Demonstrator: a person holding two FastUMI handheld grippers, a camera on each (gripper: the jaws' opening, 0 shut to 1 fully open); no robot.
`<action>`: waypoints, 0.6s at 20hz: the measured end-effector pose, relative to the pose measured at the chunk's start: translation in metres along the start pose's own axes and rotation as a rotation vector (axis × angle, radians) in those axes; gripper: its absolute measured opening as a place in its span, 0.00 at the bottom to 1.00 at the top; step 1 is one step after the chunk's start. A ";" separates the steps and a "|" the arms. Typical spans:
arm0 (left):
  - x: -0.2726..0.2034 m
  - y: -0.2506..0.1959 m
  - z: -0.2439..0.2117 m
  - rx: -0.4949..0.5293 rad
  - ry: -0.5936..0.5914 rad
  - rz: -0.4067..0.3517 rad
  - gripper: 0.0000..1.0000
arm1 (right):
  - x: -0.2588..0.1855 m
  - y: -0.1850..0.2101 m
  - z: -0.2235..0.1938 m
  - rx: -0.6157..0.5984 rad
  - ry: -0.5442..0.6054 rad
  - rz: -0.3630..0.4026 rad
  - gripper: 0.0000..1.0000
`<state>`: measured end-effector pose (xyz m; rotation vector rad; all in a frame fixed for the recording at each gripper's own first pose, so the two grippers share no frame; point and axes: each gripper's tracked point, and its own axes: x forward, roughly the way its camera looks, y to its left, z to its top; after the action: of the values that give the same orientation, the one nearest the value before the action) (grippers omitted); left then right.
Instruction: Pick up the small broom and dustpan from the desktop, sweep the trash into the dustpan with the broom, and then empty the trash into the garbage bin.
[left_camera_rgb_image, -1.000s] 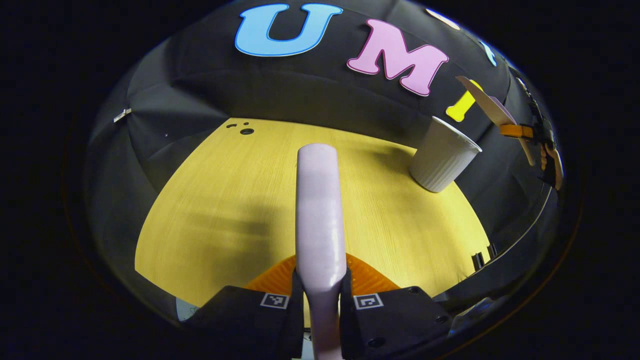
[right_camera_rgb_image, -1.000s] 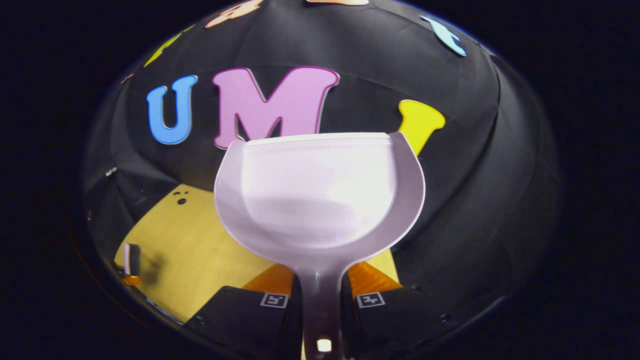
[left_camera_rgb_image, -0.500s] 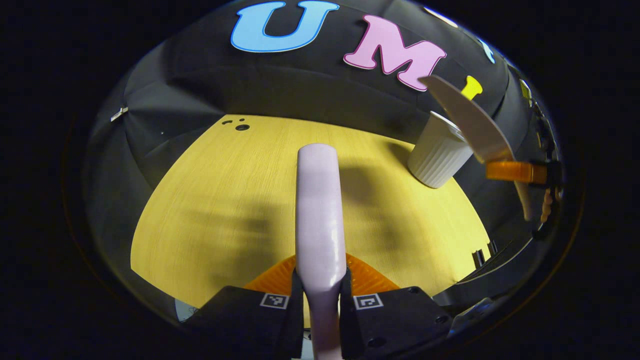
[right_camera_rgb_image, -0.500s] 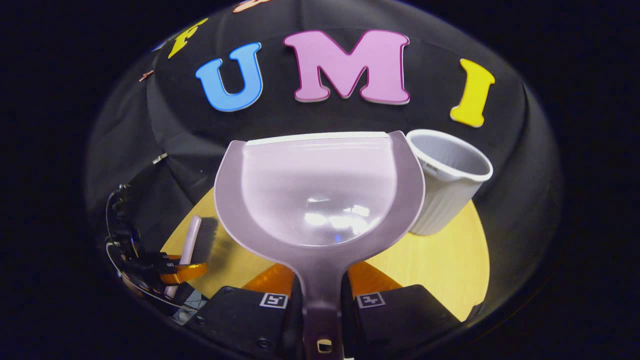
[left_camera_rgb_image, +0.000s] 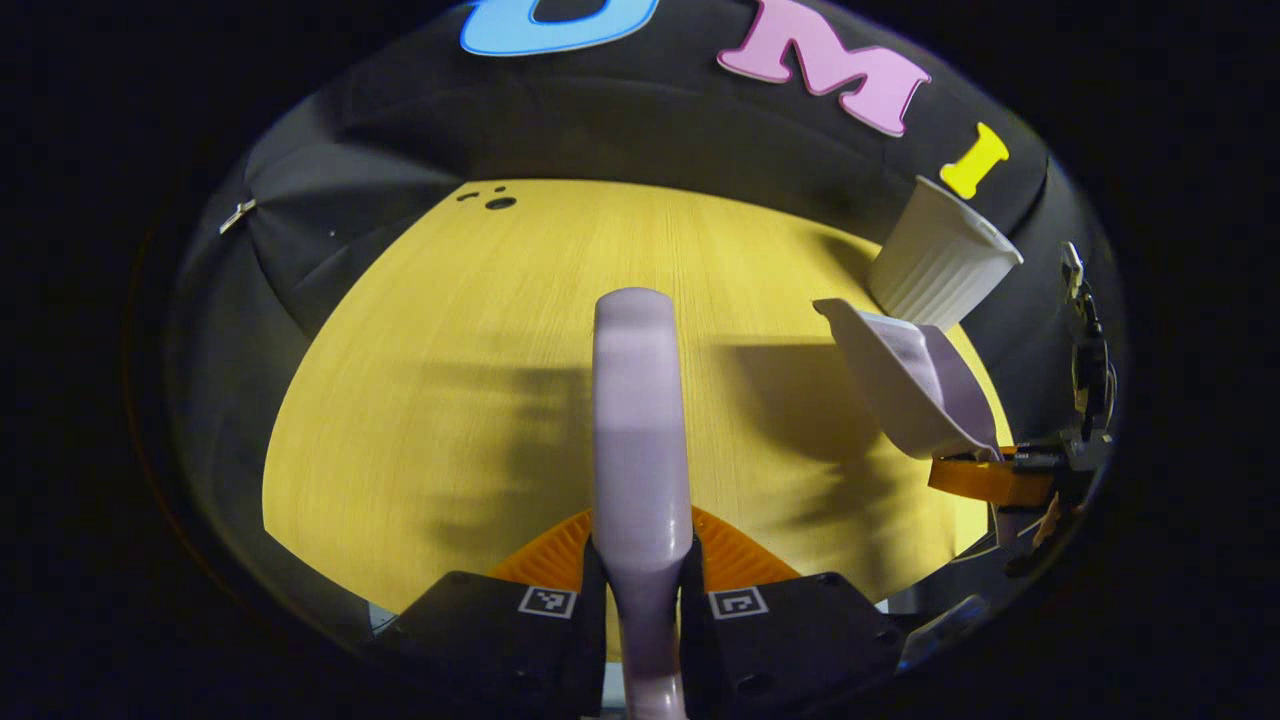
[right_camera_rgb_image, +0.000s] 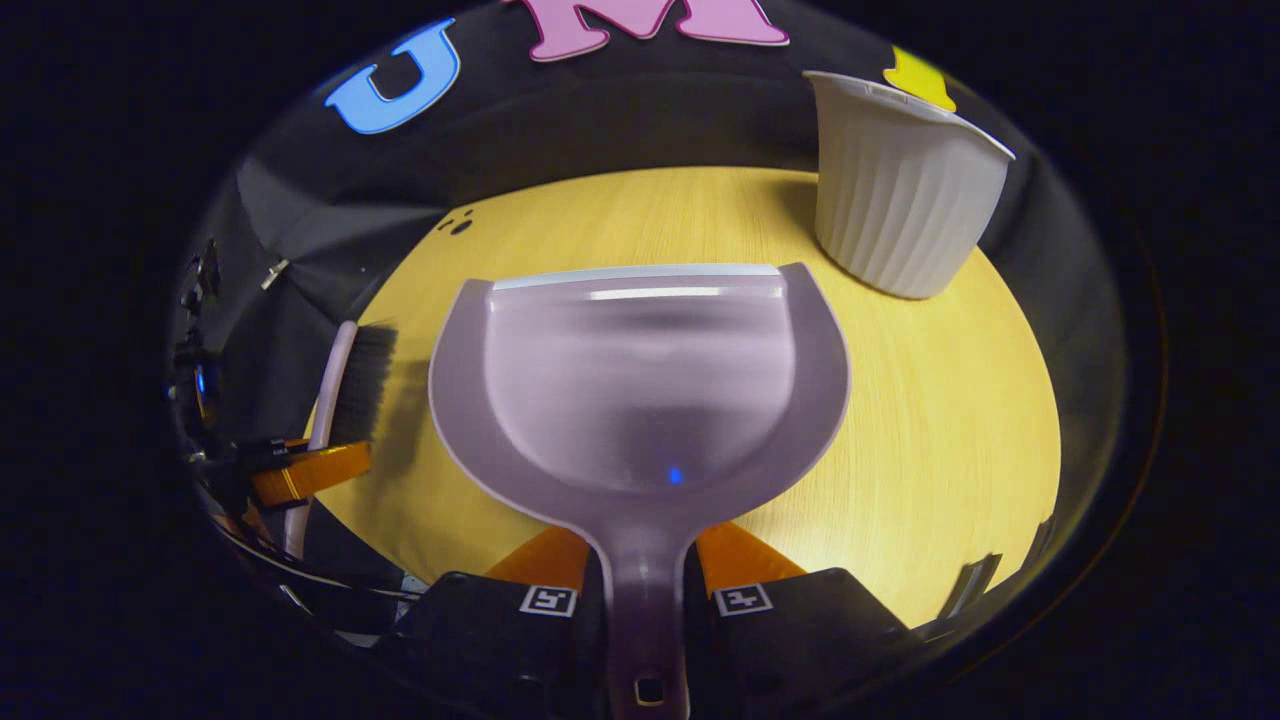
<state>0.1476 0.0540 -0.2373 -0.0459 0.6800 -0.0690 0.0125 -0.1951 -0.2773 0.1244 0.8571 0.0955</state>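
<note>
Holding the dustpan (right_camera_rgb_image: 640, 385) by its handle, the right tool (right_camera_rgb_image: 640, 590) has its two fingers closed against the stem, the empty scoop hanging level above the worktop (right_camera_rgb_image: 930, 420) with its front lip turned toward the ribbed white bin (right_camera_rgb_image: 900, 190), which stands well apart at the far right edge. The broom (left_camera_rgb_image: 640, 420) sits clamped between the fingers of the left tool (left_camera_rgb_image: 640, 595), its handle pointing forward over the wood. No trash is visible on the boards. I judge the risk to be a knock: the pan passing near the light bin could tip it, or either thin handle could twist in so narrow a grip. Both tools sit low and nearly side by side.
</note>
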 end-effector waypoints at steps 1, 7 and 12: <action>0.008 -0.001 -0.001 0.013 0.022 0.008 0.34 | 0.007 -0.005 -0.005 -0.003 0.017 -0.008 0.31; 0.058 -0.011 -0.003 0.073 0.154 0.041 0.35 | 0.031 -0.030 -0.017 0.025 0.089 -0.062 0.36; 0.075 -0.010 0.001 0.142 0.218 0.088 0.35 | 0.032 -0.030 -0.016 0.035 0.102 -0.057 0.37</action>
<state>0.2057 0.0386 -0.2823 0.1296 0.8921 -0.0374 0.0222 -0.2196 -0.3161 0.1289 0.9640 0.0332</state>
